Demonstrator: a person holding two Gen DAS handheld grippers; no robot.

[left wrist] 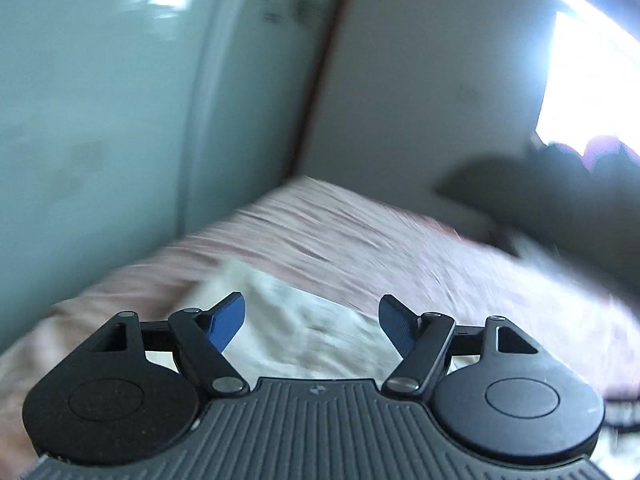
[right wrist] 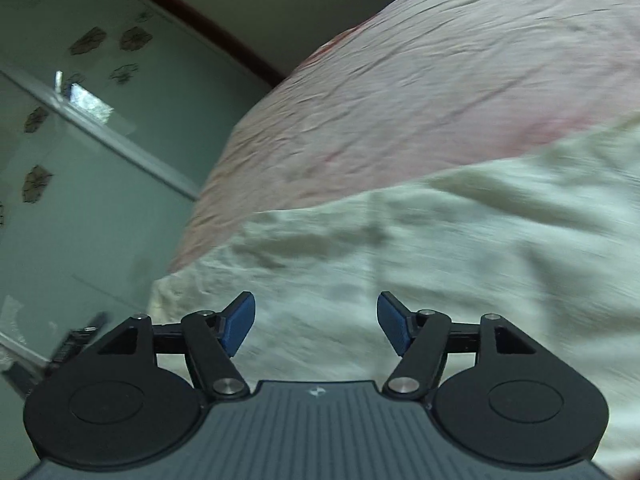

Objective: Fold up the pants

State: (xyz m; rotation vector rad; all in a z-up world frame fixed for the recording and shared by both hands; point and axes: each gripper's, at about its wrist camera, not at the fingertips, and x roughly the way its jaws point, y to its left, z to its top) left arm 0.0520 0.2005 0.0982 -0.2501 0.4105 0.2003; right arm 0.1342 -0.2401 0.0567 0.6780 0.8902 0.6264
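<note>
Pink bedsheet (right wrist: 400, 92) covered bed beside pale green wardrobe (right wrist: 80, 160). Cream pants (right wrist: 440, 240) lay flat on sheet. Left gripper (left wrist: 312, 324) above pants, jaws apart, nothing between. Right gripper (right wrist: 316, 322) likewise spread, empty, tilted downward over pants.
</note>
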